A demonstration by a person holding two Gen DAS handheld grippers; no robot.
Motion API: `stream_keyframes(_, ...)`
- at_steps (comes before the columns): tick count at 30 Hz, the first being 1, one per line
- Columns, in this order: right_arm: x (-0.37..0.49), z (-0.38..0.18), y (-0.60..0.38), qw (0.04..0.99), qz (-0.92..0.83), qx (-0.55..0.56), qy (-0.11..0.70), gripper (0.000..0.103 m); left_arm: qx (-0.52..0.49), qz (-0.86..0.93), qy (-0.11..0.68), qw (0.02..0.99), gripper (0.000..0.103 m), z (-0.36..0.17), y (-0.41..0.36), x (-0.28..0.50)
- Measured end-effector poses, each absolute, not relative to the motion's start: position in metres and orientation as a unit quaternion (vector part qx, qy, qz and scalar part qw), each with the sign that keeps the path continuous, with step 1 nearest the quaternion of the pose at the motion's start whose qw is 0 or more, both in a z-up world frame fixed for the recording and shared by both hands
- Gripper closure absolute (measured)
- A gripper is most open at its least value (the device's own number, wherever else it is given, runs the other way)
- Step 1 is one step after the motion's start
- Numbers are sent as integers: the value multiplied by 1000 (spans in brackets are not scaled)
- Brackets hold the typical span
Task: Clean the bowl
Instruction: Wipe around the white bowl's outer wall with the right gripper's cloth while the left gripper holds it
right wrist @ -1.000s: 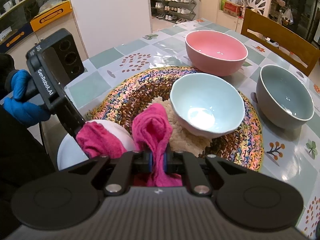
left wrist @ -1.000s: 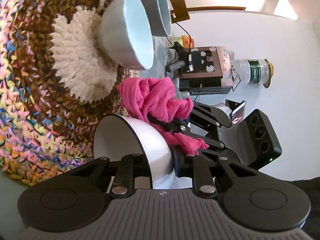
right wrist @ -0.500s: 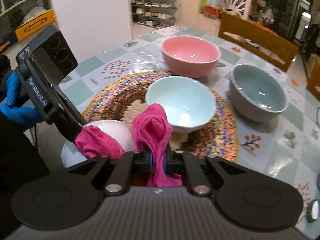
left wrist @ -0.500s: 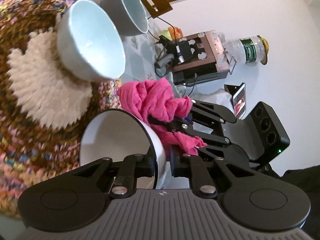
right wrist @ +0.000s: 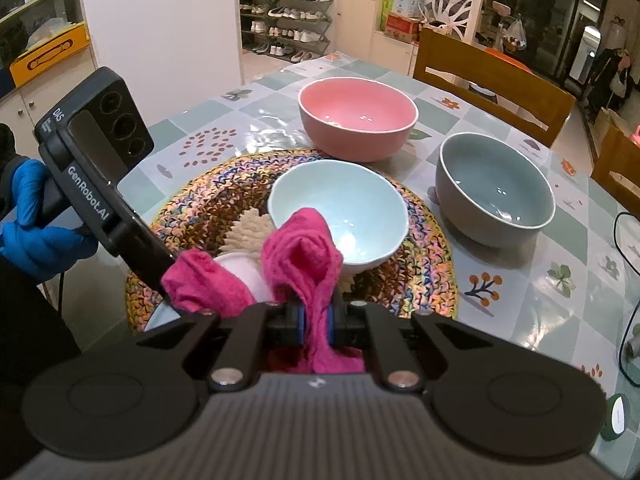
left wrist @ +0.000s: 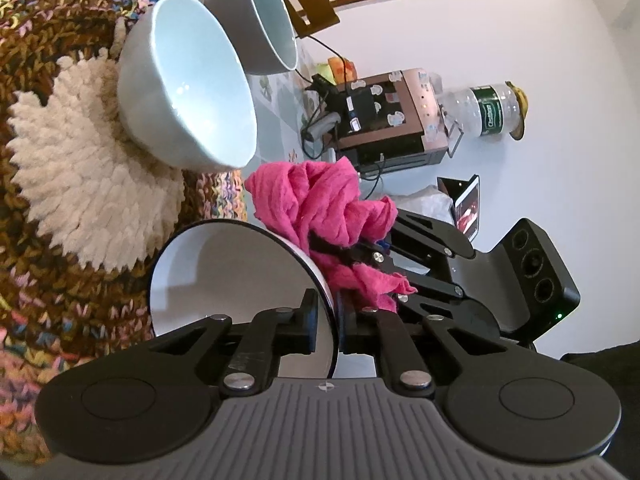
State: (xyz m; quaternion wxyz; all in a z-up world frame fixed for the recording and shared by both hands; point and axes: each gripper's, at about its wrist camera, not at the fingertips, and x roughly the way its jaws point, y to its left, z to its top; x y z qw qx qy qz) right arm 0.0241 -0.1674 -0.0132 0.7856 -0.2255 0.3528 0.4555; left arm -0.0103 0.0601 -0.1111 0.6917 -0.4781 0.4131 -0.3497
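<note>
A: Left gripper (left wrist: 328, 322)?
B: Clamped on rim of white bowl (left wrist: 236, 276), 1 finger inside, 1 outside. Bowl tipped on its side, opening toward 9 o'clock in left wrist view.

A: Right gripper (right wrist: 315, 322)?
B: Closed tight on pink cloth (right wrist: 304, 256). Cloth squeezed between both blue pads, bunched up above them, 1 fold hanging toward 9 o'clock over the white bowl (right wrist: 244, 270).

A: And from the left camera?
B: Same cloth (left wrist: 320, 204) at 1 o'clock from the white bowl, touching its rim. Right gripper (left wrist: 352, 250) behind it, black, with camera block at 3 o'clock.

A: Where exactly the white bowl?
B: In the right wrist view, low at 7 o'clock from the light blue bowl (right wrist: 340, 208), just beside it, mostly hidden by cloth. Above the near edge of the round woven mat (right wrist: 200, 208); cannot tell if touching.

A: Around that?
B: Light blue bowl standing on the cream centre of the mat. Grey bowl (right wrist: 496, 188) at 3 o'clock from it, off the mat, on tiled tablecloth (right wrist: 520, 280). Pink bowl (right wrist: 358, 116) at 12 o'clock, touching mat edge or just beside, hard to tell. Wooden chair (right wrist: 492, 80) behind table.

A: Person?
B: Blue-gloved hand (right wrist: 36, 216) at 9 o'clock, holding left gripper handle.
</note>
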Motion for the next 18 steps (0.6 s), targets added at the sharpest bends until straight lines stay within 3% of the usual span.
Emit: stream_keyframes(18, -3, 2, -151, 779, 466, -222, 357, 93, -465, -365, 426, 686, 86, -112, 81, -40)
